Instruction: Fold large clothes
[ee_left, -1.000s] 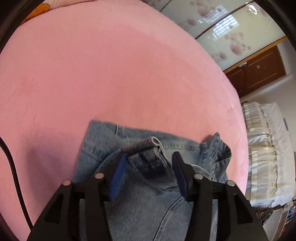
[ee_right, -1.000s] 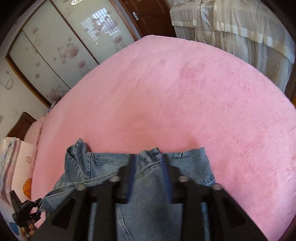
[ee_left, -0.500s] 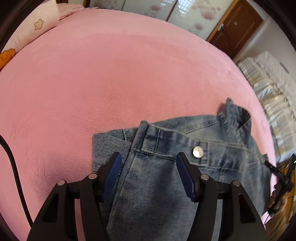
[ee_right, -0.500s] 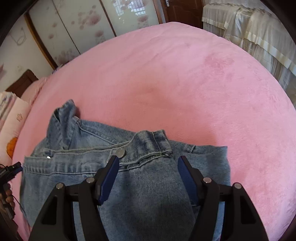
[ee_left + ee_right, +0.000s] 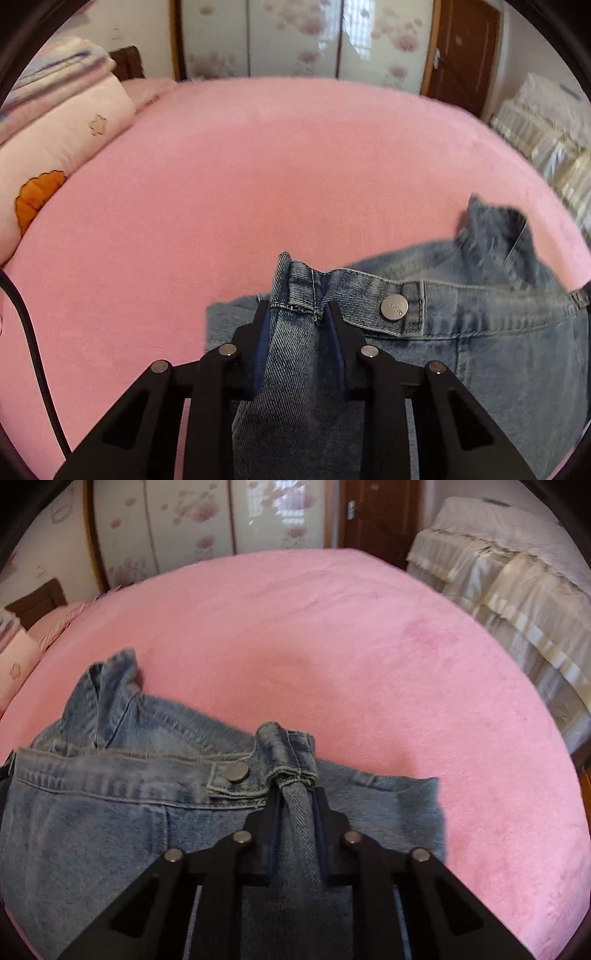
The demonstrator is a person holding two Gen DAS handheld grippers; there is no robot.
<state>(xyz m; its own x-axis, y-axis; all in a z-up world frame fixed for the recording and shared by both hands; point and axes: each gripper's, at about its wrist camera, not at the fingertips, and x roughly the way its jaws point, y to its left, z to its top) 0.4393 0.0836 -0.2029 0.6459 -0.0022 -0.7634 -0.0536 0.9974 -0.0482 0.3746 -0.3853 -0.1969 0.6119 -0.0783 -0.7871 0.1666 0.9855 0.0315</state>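
At lower centre of each view, the left gripper (image 5: 297, 325) and right gripper (image 5: 297, 805) each pinch the waistband of the jeans (image 5: 480, 354), likely to carry it over; they lie on the pink bed (image 5: 258, 166).

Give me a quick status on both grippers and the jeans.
Left gripper shut on jeans waistband. Right gripper shut on the waistband too. Jeans bunched on the pink bed, not folded. Nothing in the way.
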